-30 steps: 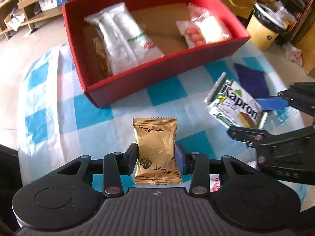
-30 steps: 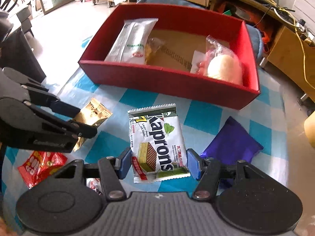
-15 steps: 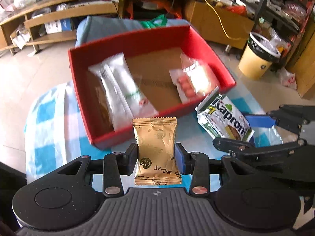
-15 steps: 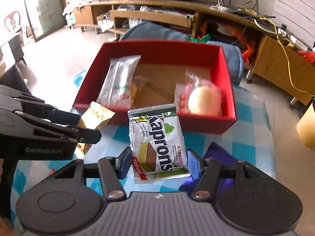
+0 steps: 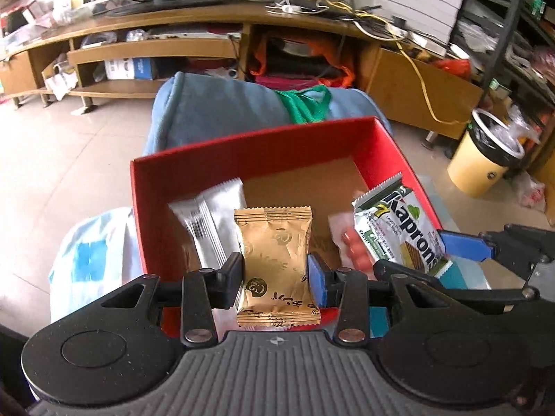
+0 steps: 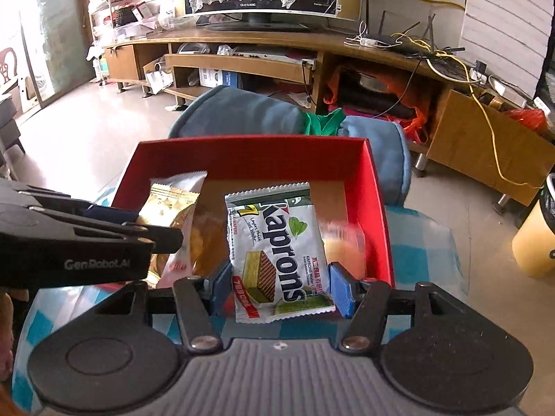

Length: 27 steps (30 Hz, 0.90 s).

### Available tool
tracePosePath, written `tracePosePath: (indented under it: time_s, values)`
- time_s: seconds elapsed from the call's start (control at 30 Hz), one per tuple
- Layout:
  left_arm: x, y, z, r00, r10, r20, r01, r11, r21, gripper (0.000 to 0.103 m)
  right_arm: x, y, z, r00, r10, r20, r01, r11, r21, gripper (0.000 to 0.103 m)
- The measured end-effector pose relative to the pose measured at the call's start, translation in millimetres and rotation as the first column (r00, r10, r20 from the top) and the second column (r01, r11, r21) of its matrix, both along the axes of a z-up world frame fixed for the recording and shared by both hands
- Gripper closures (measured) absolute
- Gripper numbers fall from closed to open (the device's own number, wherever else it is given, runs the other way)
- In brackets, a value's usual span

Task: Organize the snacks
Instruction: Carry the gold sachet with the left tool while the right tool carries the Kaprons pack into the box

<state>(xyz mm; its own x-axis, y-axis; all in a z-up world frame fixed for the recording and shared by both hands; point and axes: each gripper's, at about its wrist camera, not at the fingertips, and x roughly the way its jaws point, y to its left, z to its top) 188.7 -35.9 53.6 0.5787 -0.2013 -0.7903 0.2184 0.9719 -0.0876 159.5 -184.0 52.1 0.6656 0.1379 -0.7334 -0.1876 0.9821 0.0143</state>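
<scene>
My left gripper (image 5: 275, 277) is shut on a gold snack packet (image 5: 275, 260), held upright over the near wall of the red box (image 5: 242, 149). My right gripper (image 6: 279, 286) is shut on a white Kaprons wafer packet (image 6: 277, 246), held above the same red box (image 6: 253, 154). In the left wrist view the Kaprons packet (image 5: 399, 228) and right gripper (image 5: 426, 260) hang at the right. Inside the box lie a silver packet (image 5: 208, 222) and a clear bag of red and white sweets (image 5: 347, 242). The left gripper (image 6: 145, 222) and gold packet (image 6: 166, 204) show at left in the right wrist view.
The box stands on a blue and white checked cloth (image 6: 423, 242). Behind it is a blue cushioned seat (image 5: 222, 111), then a long wooden TV bench (image 6: 263, 45). A yellow waste bin (image 5: 482, 163) stands on the floor at the right.
Both grippers rose and moved forward with their packets, from over the checked cloth to above the red box. The view tilted up, showing the room behind.
</scene>
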Motion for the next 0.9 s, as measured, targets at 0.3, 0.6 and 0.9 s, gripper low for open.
tracePosePath:
  time_s: [0.3,0.6,0.9]
  values:
    - [21.9,-8.8,-30.8,0.999,0.023,-0.022,-0.021,0.997,0.071,0.054,34.8,14.9,-40.7,0.998,0.024,-0.062,-0.025,1.000,-0.017,0.046]
    - [18.6,-15.2,-34.7,1.000,0.013,0.025,-0.016,0.990,0.137,0.054,39.0,22.4,-52.8,0.997,0.040,-0.066,-0.043,0.998,-0.048,0.046]
    - [16.9,-21.2,-40.0,0.999,0.007,0.039,-0.014,0.982,0.189,0.053,41.9,24.1,-59.9,0.995,0.054,-0.083,-0.060,0.996,-0.066,0.046]
